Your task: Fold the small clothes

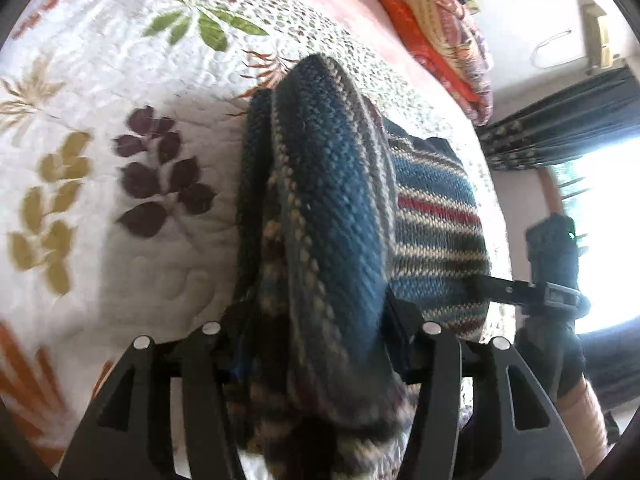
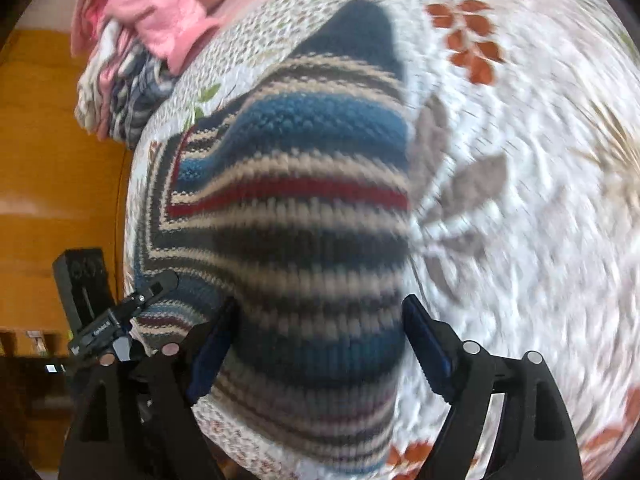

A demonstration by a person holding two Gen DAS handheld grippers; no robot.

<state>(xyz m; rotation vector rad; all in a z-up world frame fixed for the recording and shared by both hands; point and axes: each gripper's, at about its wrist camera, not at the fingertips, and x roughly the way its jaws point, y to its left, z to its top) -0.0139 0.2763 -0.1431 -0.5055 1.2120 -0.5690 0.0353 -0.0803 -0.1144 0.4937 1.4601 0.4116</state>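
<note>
A knitted sweater (image 1: 336,200) striped in blue, beige, dark grey and red lies partly on the floral quilt. In the left wrist view a thick bunched fold of it runs up from between the fingers of my left gripper (image 1: 316,328), which is shut on it. Its flat part (image 1: 436,232) spreads to the right on the bed. In the right wrist view the same sweater (image 2: 304,216) fills the gap of my right gripper (image 2: 320,328), shut on its near edge, and the view is blurred by motion. The other gripper shows at each view's side (image 1: 552,296) (image 2: 120,312).
The white quilt (image 1: 120,80) (image 2: 520,160) with leaf prints covers the bed. A pile of orange and patterned cloth (image 1: 440,32) sits at the far edge, and pink and striped clothes (image 2: 132,40) are heaped at the far left. A dark curtain (image 1: 560,120) hangs beside a bright window; an orange wall (image 2: 52,160) stands left.
</note>
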